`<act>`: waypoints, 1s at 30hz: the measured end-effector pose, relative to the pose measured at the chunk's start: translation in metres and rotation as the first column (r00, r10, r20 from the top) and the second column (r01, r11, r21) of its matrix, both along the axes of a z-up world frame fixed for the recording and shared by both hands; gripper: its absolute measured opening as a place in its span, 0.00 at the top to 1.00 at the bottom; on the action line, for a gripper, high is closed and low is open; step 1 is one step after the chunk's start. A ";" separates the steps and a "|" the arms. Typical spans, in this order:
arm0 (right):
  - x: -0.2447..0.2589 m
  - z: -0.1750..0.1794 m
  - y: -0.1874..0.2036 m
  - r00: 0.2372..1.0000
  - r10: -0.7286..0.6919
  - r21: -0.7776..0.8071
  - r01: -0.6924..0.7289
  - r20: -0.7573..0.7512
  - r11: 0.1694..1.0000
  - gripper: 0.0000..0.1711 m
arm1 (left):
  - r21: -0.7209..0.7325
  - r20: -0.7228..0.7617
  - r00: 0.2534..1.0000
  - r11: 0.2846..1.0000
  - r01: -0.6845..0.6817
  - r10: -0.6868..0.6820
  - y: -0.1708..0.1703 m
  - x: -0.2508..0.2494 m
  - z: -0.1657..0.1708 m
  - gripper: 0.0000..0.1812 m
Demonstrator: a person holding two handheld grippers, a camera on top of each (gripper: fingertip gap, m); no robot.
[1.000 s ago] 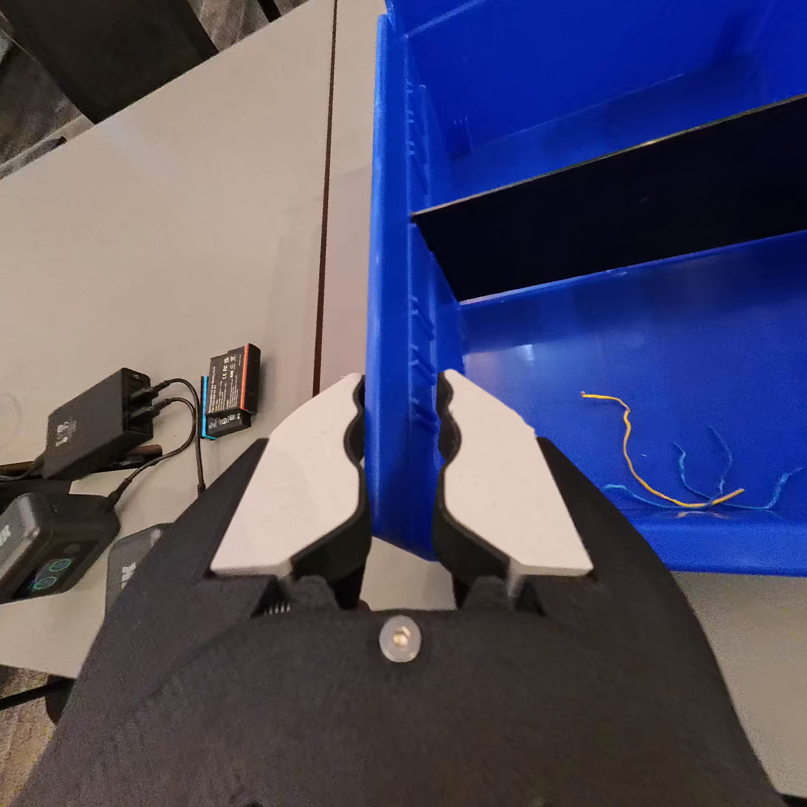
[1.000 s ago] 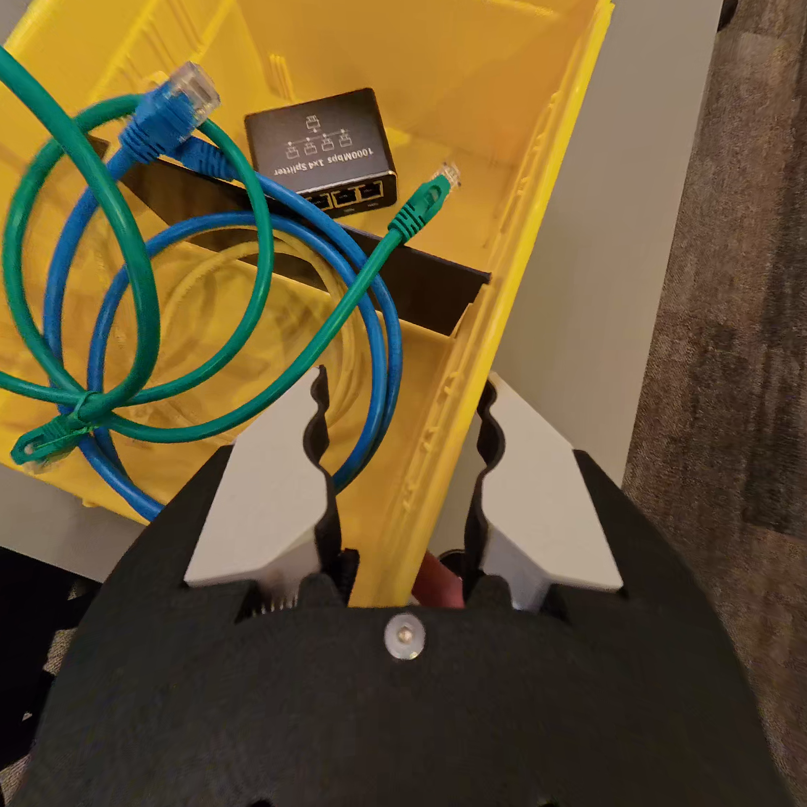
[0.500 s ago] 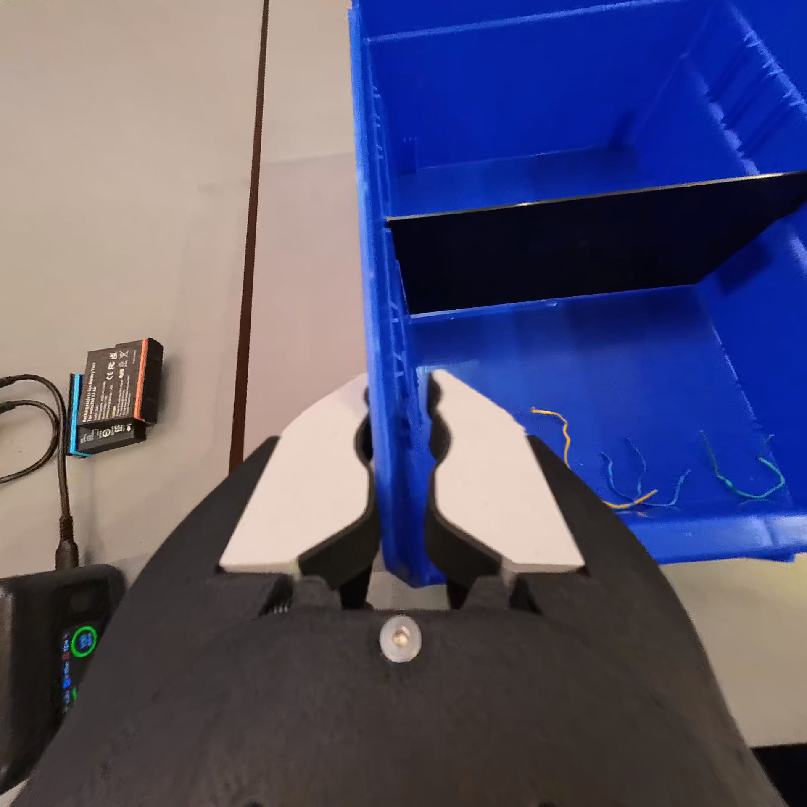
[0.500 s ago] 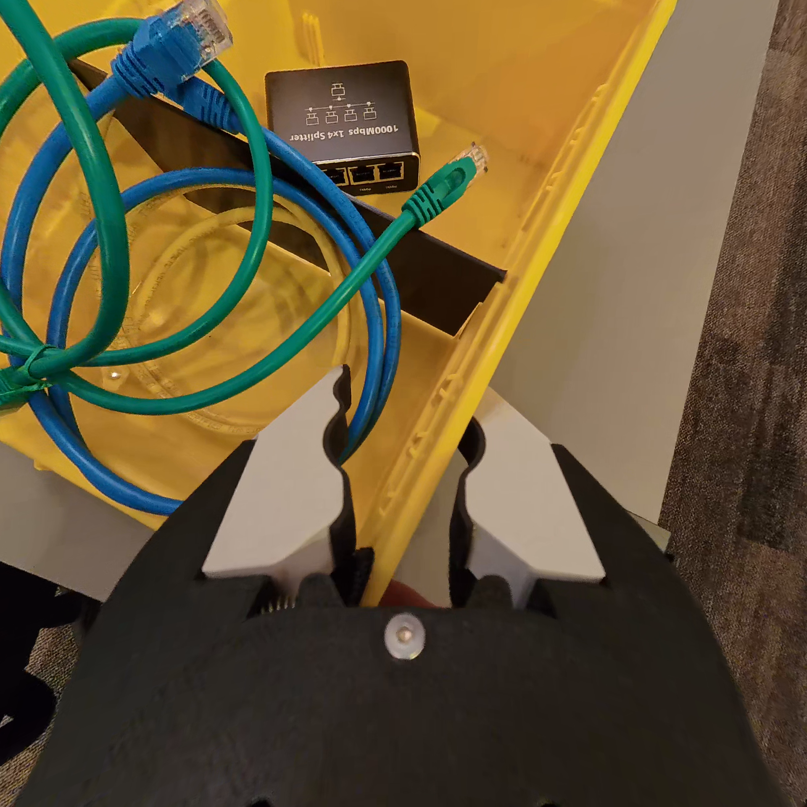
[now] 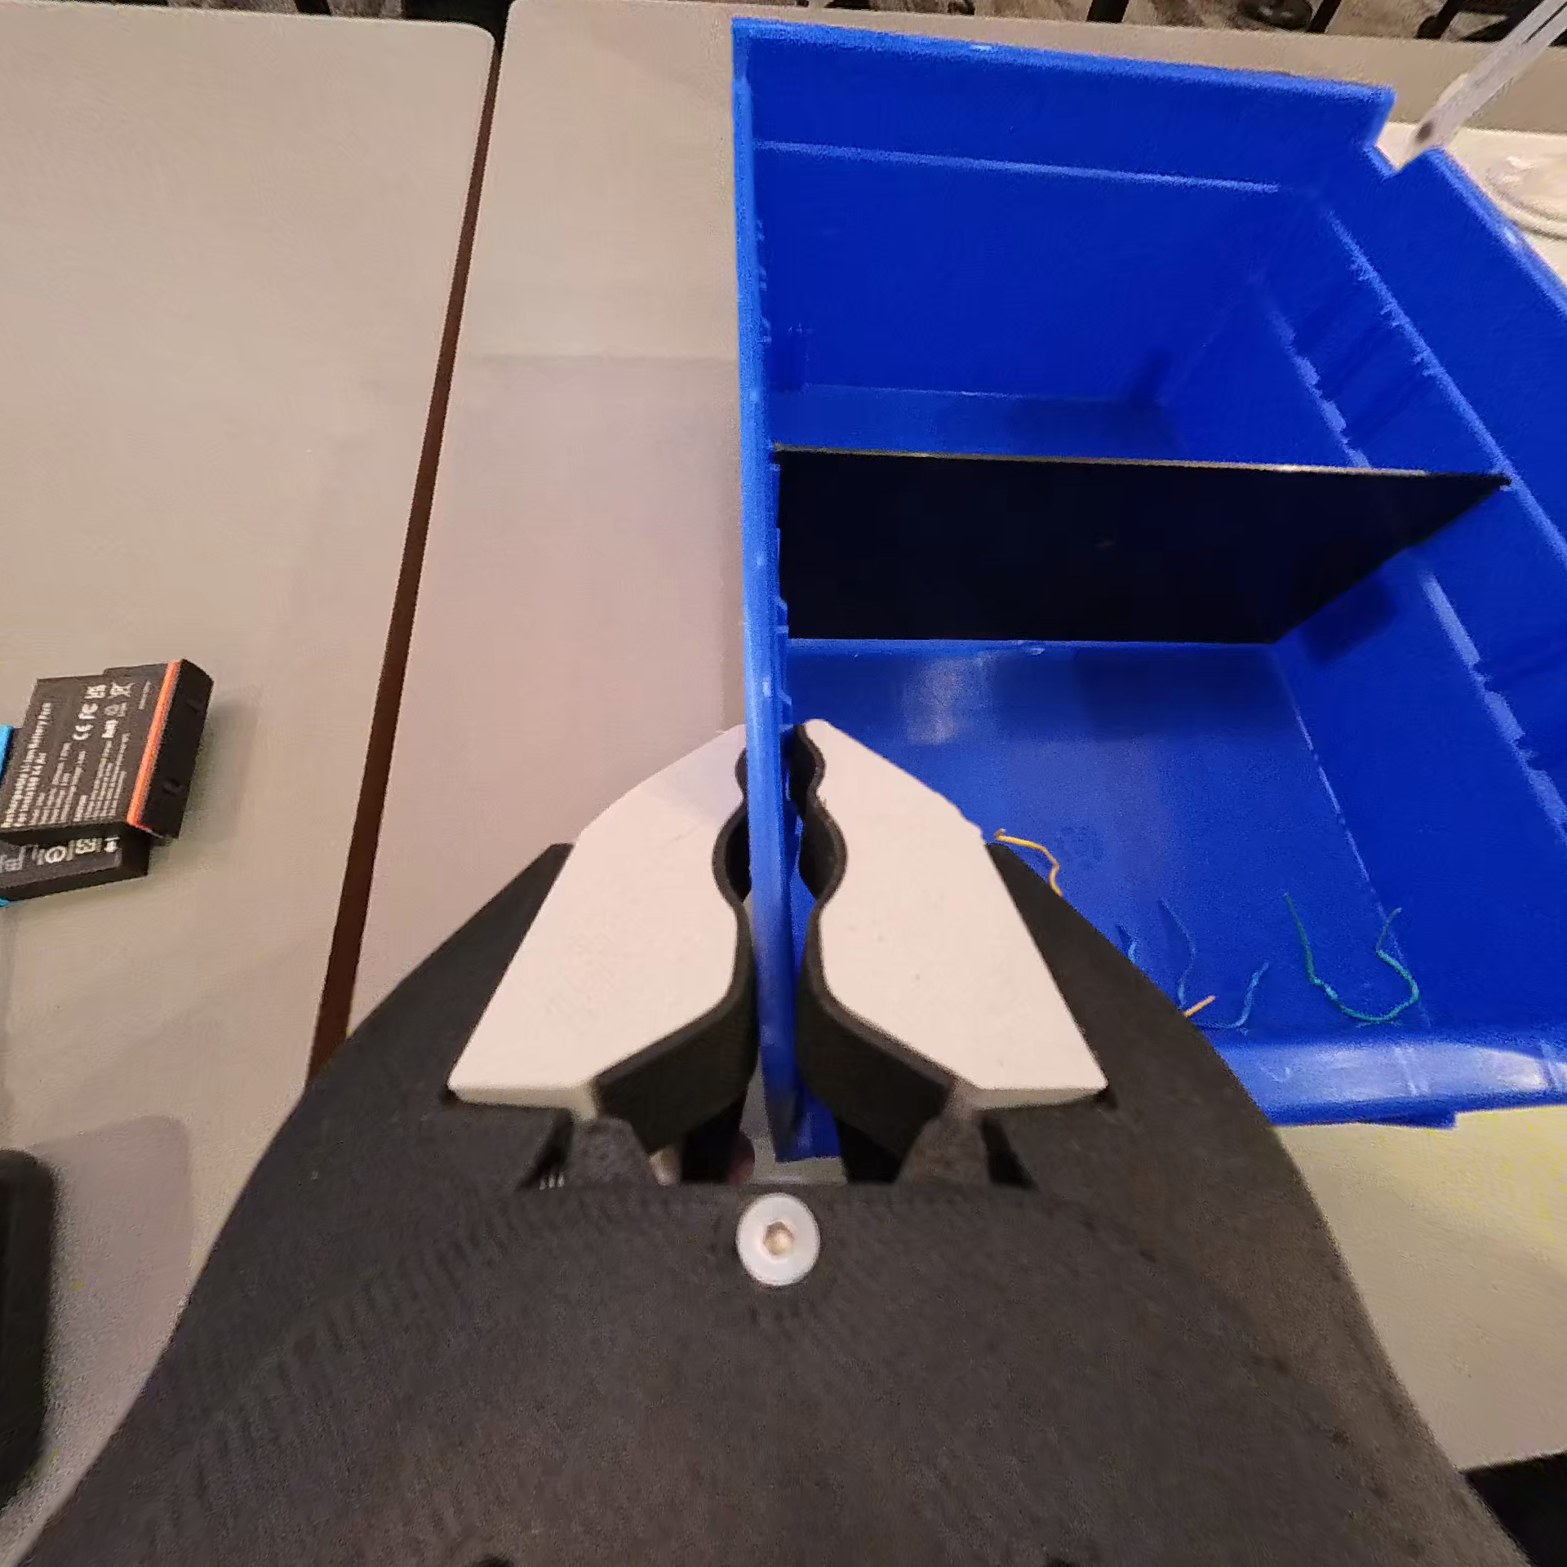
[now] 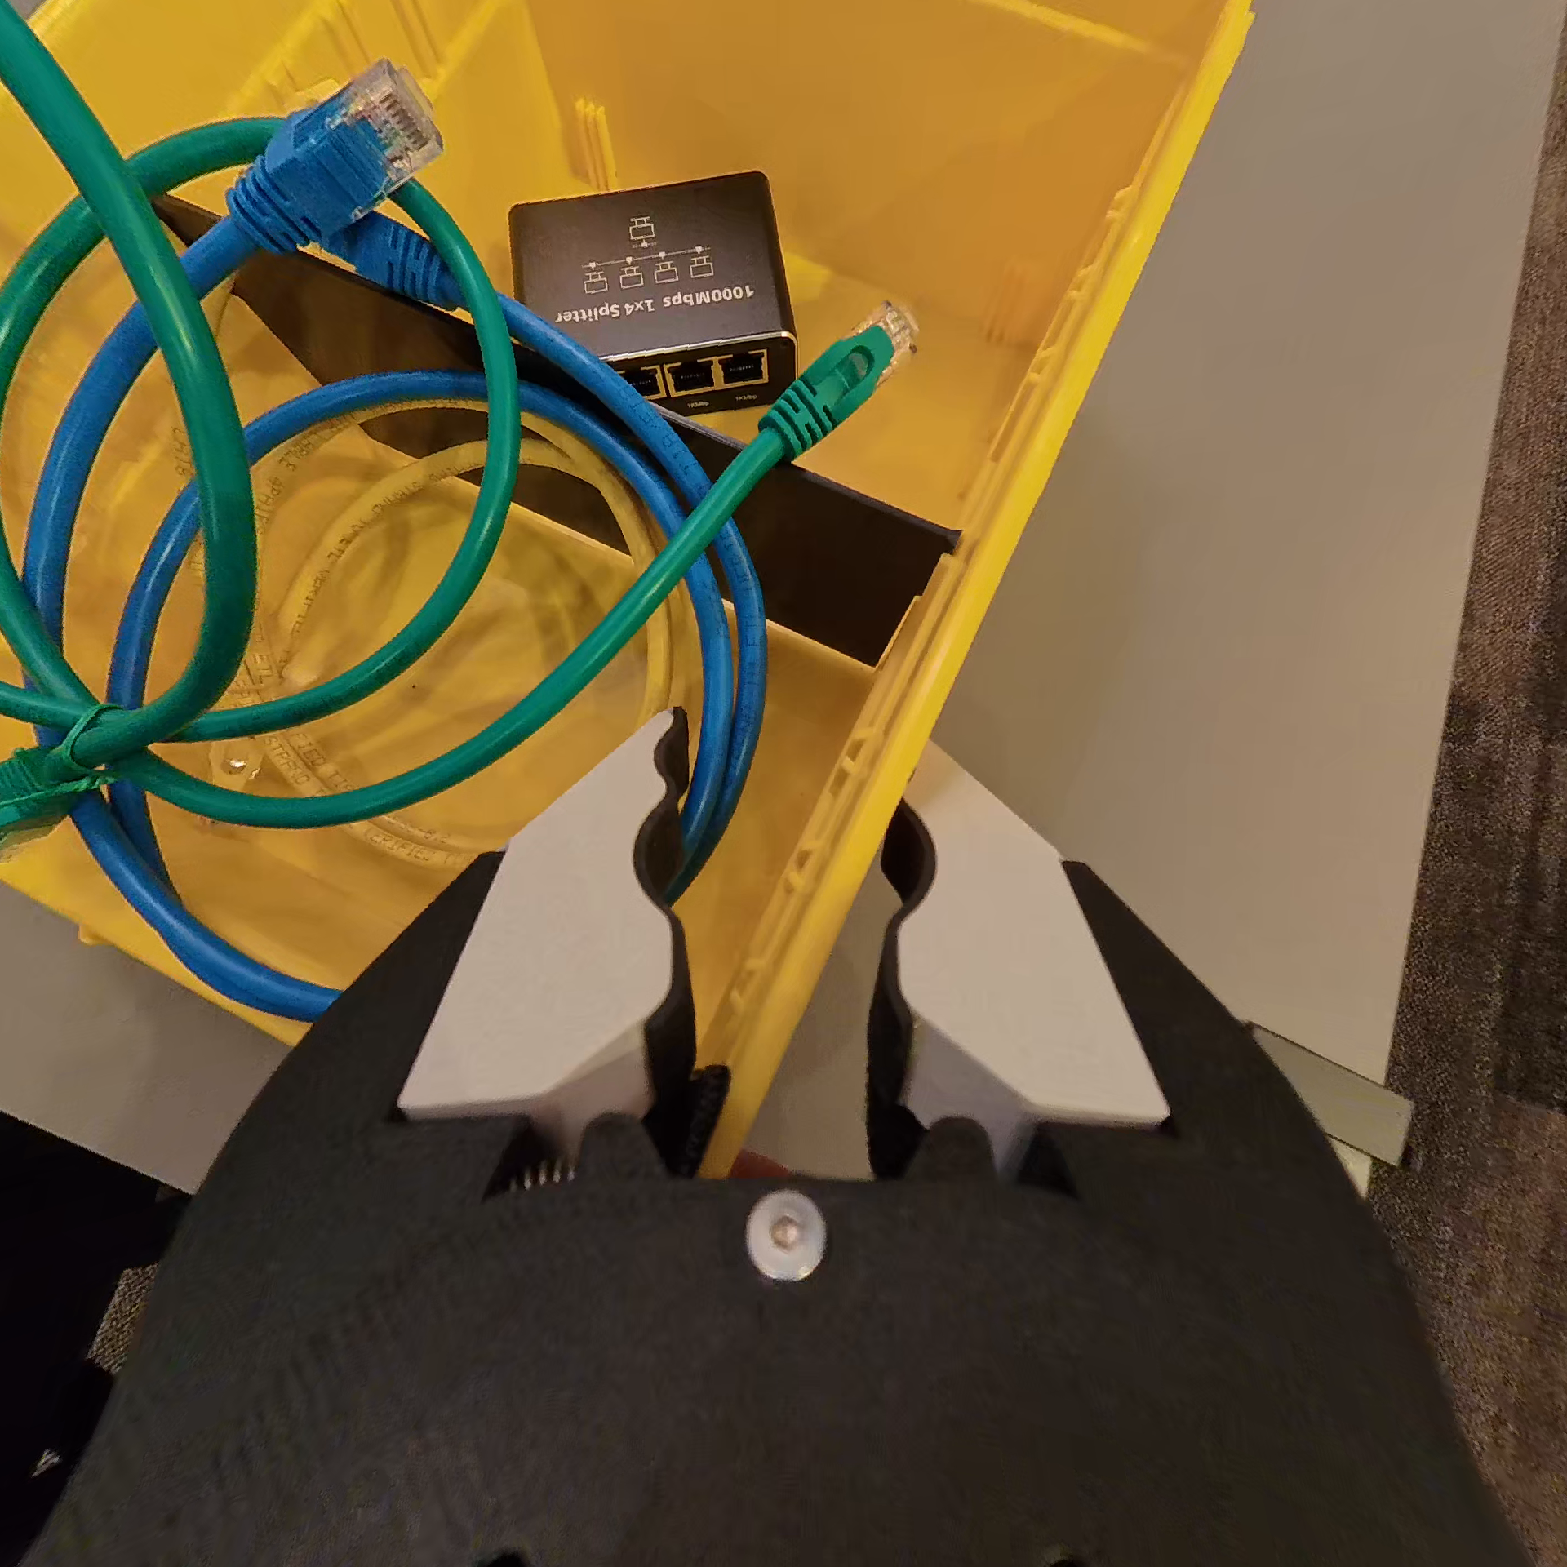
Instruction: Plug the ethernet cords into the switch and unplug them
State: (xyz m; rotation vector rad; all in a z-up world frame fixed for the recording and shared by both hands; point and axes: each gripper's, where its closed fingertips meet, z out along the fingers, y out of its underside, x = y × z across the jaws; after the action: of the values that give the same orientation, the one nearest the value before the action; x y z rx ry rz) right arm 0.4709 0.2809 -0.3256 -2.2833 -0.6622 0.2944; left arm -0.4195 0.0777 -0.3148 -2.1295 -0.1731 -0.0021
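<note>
The left gripper (image 5: 772,755) pinches the blue bin (image 5: 1017,280)'s side wall. The right gripper (image 6: 793,763) straddles the yellow bin (image 6: 1094,356)'s wall, jaws apart. The switch (image 6: 653,292) sits beyond the divider (image 6: 814,543), one port hidden by the blue cord (image 6: 729,593).

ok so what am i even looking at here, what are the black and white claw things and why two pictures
Each claw is a hand-held two-finger gripper with a camera looking along its fingers, one picture per hand. In the left wrist view, the left gripper is clamped on the wall of a blue bin that holds only wire scraps. In the right wrist view, the right gripper straddles the wall of a yellow bin, its jaws apart. That bin holds the black switch, a blue cord and a green cord.
</note>
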 end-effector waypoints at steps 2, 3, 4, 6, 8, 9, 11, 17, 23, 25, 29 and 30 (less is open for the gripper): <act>-0.009 0.000 -0.001 1.000 0.009 0.001 -0.009 -0.005 1.000 0.76 | 0.014 0.017 1.000 1.000 0.007 -0.008 0.001 0.004 0.002 0.98; -0.013 0.000 -0.001 1.000 0.013 0.001 -0.013 -0.004 1.000 0.76 | 0.025 0.022 1.000 1.000 0.011 -0.011 0.002 0.005 0.004 0.98; -0.018 0.000 -0.002 1.000 0.020 0.002 -0.020 -0.001 1.000 0.76 | 0.039 0.027 1.000 0.999 0.014 -0.015 0.003 0.007 0.007 0.98; -0.030 0.000 -0.003 1.000 0.031 0.002 -0.031 0.001 1.000 0.76 | 0.064 0.010 1.000 0.998 0.027 -0.027 0.005 0.012 0.014 0.98; -0.044 0.000 -0.005 0.999 0.043 0.002 -0.043 0.001 0.999 0.76 | 0.076 -0.002 0.999 0.996 0.037 -0.037 0.007 0.016 0.019 0.98; -0.052 0.000 -0.006 0.999 0.052 0.003 -0.052 -0.002 0.999 0.76 | 0.086 -0.005 0.999 0.995 0.045 -0.045 0.008 0.019 0.021 0.98; -0.069 0.000 -0.008 0.998 0.067 0.002 -0.067 -0.011 0.998 0.76 | 0.107 0.009 0.998 0.993 0.054 -0.055 0.008 0.022 0.024 0.98; -0.124 0.001 -0.014 0.993 0.114 0.009 -0.114 -0.022 0.993 0.75 | 0.200 0.005 0.998 0.978 0.060 -0.062 0.005 0.028 0.053 0.98; -0.179 0.003 -0.019 0.989 0.140 0.028 -0.139 -0.043 0.990 0.76 | 0.290 -0.004 0.998 0.956 0.056 -0.057 -0.005 0.034 0.087 0.98; -0.196 0.005 -0.020 0.988 0.144 0.049 -0.141 -0.047 0.989 0.76 | 0.314 0.007 0.998 0.948 0.055 -0.061 -0.008 0.038 0.094 0.98; -0.232 0.007 -0.026 0.980 0.175 0.047 -0.171 -0.093 0.984 0.70 | 0.349 0.019 0.997 0.935 0.062 -0.073 -0.017 0.045 0.107 0.98; -0.241 0.007 -0.028 0.977 0.189 0.049 -0.185 -0.095 0.981 0.68 | 0.361 0.021 0.997 0.931 0.061 -0.074 -0.019 0.047 0.110 0.98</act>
State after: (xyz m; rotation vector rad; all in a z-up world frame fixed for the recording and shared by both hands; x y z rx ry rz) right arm 0.2303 0.2528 -0.3190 -2.1565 -0.8258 0.4773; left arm -0.3724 0.0591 -0.2047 -1.7672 -0.1100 -0.1040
